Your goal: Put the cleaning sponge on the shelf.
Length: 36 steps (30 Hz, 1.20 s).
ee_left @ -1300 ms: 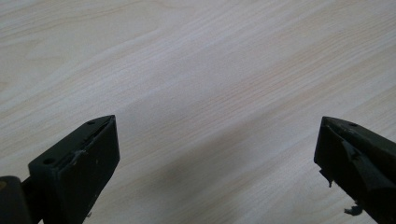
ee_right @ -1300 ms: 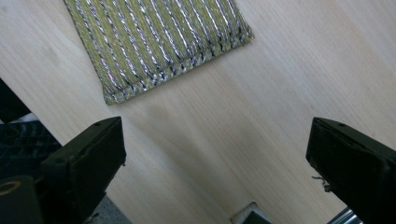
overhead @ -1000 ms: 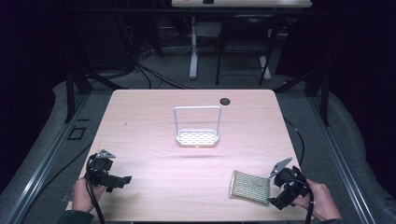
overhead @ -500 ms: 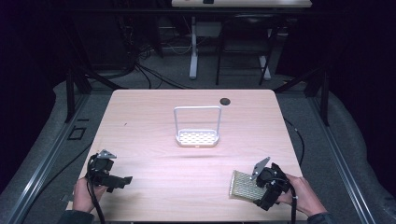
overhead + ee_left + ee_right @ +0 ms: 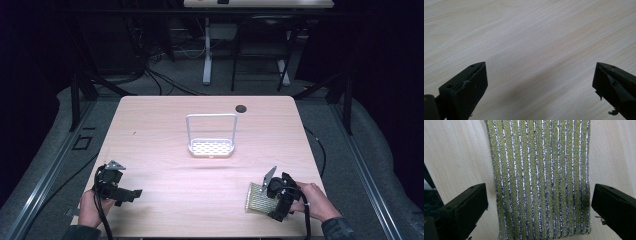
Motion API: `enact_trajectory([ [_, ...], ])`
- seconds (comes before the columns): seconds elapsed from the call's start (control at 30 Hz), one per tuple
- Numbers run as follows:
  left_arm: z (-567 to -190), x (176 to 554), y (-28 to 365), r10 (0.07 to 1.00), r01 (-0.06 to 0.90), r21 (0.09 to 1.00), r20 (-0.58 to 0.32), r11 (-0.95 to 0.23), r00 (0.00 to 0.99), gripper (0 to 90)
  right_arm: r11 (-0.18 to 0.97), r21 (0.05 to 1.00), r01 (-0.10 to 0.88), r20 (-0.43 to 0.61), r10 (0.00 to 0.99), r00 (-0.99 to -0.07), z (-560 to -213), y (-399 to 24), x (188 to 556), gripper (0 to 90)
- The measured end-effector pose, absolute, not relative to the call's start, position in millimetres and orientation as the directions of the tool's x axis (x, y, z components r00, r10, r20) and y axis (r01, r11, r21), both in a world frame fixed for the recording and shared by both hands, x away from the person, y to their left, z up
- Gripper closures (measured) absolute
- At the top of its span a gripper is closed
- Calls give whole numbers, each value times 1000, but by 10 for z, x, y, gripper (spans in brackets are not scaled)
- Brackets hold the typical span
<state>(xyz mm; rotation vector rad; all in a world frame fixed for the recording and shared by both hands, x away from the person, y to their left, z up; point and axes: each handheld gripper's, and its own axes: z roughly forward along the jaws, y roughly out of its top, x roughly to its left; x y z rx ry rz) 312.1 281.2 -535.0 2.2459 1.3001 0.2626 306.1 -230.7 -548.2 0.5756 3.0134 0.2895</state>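
Note:
A green scouring pad with silver stripes (image 5: 257, 199) (image 5: 540, 177) lies flat near the table's front right corner. My right gripper (image 5: 269, 201) (image 5: 539, 212) is open and hovers right over the pad's near edge, one jaw on each side of it, apart from it. My left gripper (image 5: 131, 192) (image 5: 540, 90) rests open at the front left of the table over bare wood, nothing between its jaws. A white wire rack (image 5: 211, 135) with a perforated base and an upright hoop stands at the table's middle.
The light wooden table (image 5: 165, 135) has a dark round cable hole (image 5: 241, 108) at the back. A person's hands hold both grippers at the front edge. Dark floor, cables and table legs lie beyond the far edge.
My right gripper has moved left from the table's front right corner onto the pad's near edge. The left gripper has stayed put.

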Motion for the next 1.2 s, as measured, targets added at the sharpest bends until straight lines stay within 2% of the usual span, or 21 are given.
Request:
enact_trajectory([
  [0.27,-5355,3119,2816,852,753,525,-92,-398,515,0,921,178,348,-22,357,-934,-5540,-2288,3056,44],
  [0.93,-5355,3115,2819,853,753,522,-87,-400,514,0,890,160,427,-31,437,-899,-5516,-2268,3028,164],
  [1.07,-5357,3119,2822,855,755,520,-88,-398,512,0,874,182,451,-31,464,-885,-5498,-2286,3006,278],
  [1.1,-5357,3119,2822,855,755,520,-88,-398,512,0,874,182,451,-31,464,-885,-5498,-2286,3006,278],
  [1.13,-5357,3118,2822,854,755,520,-88,-399,512,0,863,208,461,-23,475,-880,-5494,-2309,3000,334],
  [1.2,-5357,3118,2823,855,756,520,-88,-398,511,0,865,210,455,-30,471,-882,-5489,-2316,3001,354],
])
